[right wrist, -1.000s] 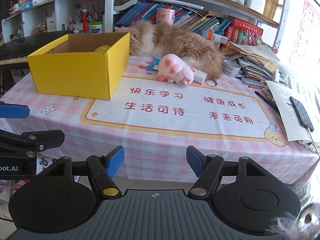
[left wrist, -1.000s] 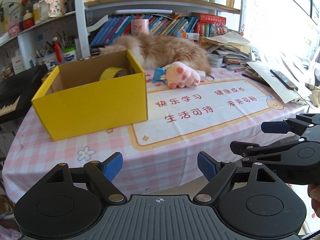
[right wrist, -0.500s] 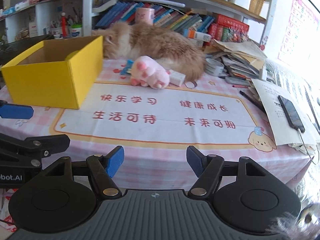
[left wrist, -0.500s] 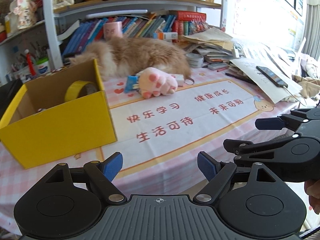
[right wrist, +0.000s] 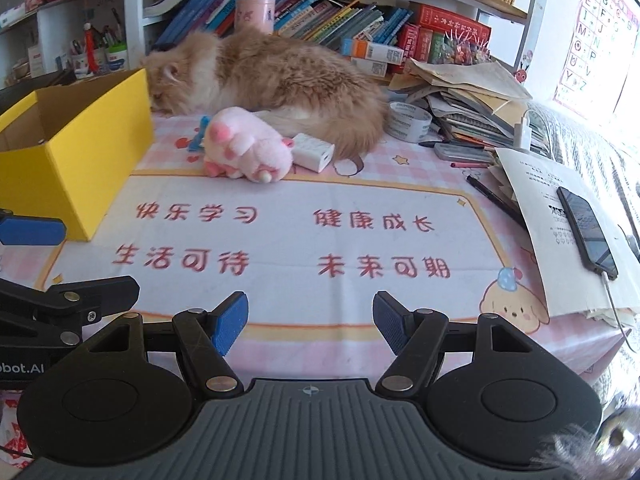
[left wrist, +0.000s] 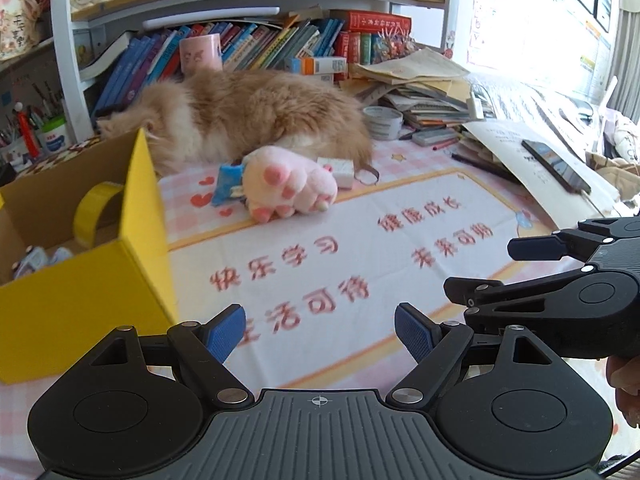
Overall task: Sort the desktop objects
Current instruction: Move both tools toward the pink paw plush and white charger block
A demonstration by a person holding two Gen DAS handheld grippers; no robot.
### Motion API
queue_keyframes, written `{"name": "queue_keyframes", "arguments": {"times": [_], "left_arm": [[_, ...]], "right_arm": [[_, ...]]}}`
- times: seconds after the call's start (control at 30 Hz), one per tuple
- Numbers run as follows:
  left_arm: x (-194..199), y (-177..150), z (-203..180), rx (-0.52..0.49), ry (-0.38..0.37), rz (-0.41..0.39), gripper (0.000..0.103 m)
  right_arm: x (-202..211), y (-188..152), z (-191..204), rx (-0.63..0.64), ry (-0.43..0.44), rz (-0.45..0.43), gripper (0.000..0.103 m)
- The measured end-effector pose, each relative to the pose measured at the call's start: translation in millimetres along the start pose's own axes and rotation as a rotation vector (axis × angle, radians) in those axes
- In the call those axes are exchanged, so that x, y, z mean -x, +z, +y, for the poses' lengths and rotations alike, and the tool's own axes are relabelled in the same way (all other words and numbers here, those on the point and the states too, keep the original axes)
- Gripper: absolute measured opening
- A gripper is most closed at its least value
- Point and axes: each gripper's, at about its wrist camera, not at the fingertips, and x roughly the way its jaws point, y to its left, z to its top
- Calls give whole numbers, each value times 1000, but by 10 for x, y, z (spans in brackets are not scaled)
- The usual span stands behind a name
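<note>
Left tool (left wrist: 320, 330) and right tool (right wrist: 310, 322): jaws apart, empty, above near edge of worktop (right wrist: 280, 240). Plush paw (right wrist: 248, 148) lies toward far edge beside sleeping cat (right wrist: 280, 80), unsorted. Yellow box (left wrist: 80, 280) at left edge, open-topped for drop-in, tape roll (left wrist: 94, 208) inside.

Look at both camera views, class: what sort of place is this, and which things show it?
Most likely a study desk in a home: crowded bookshelves, a learning-themed desk mat on a checked tablecloth, stacked papers, and a cat asleep on the desk.
</note>
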Motion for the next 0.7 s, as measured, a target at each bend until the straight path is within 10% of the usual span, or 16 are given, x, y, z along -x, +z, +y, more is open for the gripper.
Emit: {"name": "queue_keyframes", "arguments": {"times": [0.7], "left_arm": [[-673,668,-125,144,212,2,84]], "right_arm": [[-786,723,-676,67,164,-12,67]]}}
